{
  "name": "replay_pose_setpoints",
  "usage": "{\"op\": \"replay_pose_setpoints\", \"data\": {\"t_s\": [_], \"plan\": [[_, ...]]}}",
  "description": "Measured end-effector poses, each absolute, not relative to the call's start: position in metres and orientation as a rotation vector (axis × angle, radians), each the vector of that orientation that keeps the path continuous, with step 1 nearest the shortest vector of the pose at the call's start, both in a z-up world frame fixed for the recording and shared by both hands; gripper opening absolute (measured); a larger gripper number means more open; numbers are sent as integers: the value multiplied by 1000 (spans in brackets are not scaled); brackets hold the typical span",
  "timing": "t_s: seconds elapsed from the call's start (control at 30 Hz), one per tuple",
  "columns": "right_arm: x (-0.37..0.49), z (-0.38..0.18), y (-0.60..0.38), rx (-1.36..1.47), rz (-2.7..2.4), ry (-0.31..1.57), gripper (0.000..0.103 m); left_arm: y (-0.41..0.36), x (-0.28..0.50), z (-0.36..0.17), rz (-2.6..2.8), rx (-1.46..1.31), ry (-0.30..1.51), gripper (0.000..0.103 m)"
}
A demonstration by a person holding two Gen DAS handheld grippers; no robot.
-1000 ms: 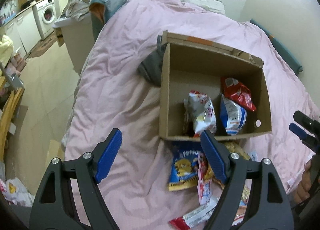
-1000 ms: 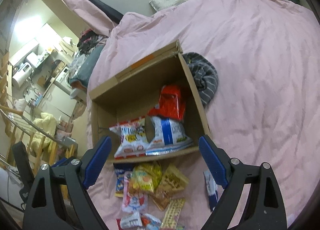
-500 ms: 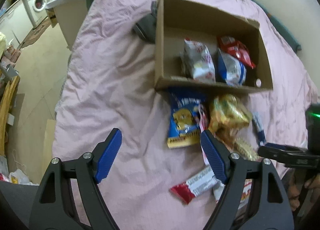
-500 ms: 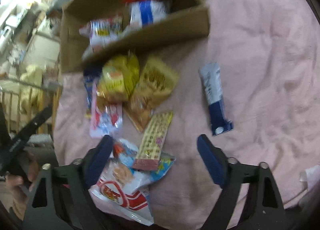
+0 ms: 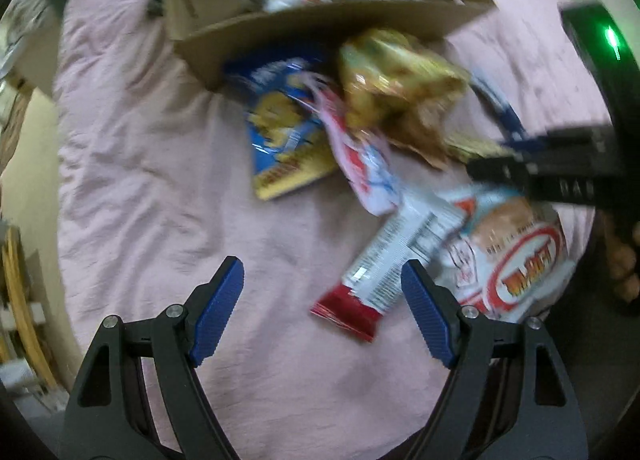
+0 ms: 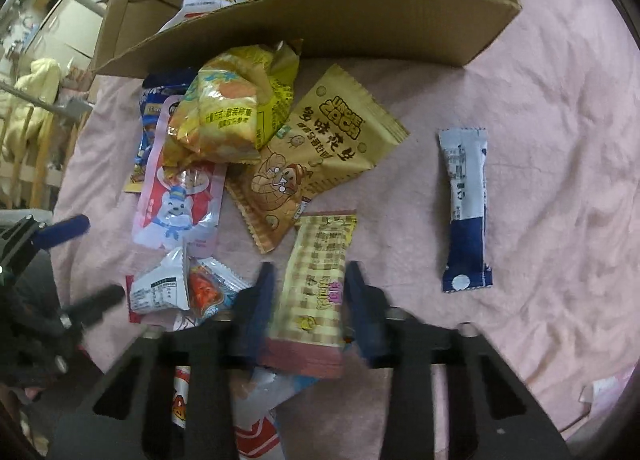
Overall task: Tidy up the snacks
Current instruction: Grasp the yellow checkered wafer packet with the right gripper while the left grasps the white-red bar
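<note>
Right gripper (image 6: 308,292) low over the snack pile on the pink bed (image 6: 540,108), fingers either side of a checkered yellow wafer packet (image 6: 316,284), whether clamped on it unclear through blur; left gripper (image 5: 320,300) spread wide, holding nothing, above a red-ended bar (image 5: 384,264); cardboard box (image 6: 320,32) just beyond the pile

Setting: home bedroom. Evidence: bed under pink sheet (image 6: 540,108); wooden drying rack (image 6: 24,148) alongside; household appliances behind, blurred.
</note>
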State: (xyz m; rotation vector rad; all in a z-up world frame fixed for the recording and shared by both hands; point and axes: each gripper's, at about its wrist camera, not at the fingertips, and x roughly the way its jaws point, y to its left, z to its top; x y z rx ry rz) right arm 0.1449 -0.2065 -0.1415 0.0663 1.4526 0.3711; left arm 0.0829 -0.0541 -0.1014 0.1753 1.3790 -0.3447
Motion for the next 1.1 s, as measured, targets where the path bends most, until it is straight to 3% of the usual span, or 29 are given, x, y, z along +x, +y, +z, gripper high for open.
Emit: {"op": "replay_pose_setpoints", "data": {"t_s": [0.37, 0.6, 0.9, 1.1], "plan": [[137, -123, -224, 144, 389, 1389, 29, -96, 86, -127, -447, 261, 1446, 44], [137, -117, -239, 192, 379, 1367, 29, -103, 93, -128, -446, 280, 1439, 31], [131, -103, -240, 228, 443, 1338, 29, -66, 75, -103, -392, 117, 1425, 27], [124, -91, -230, 213, 493, 1299, 29, -31, 54, -72, -260, 2, 1312, 27]]}}
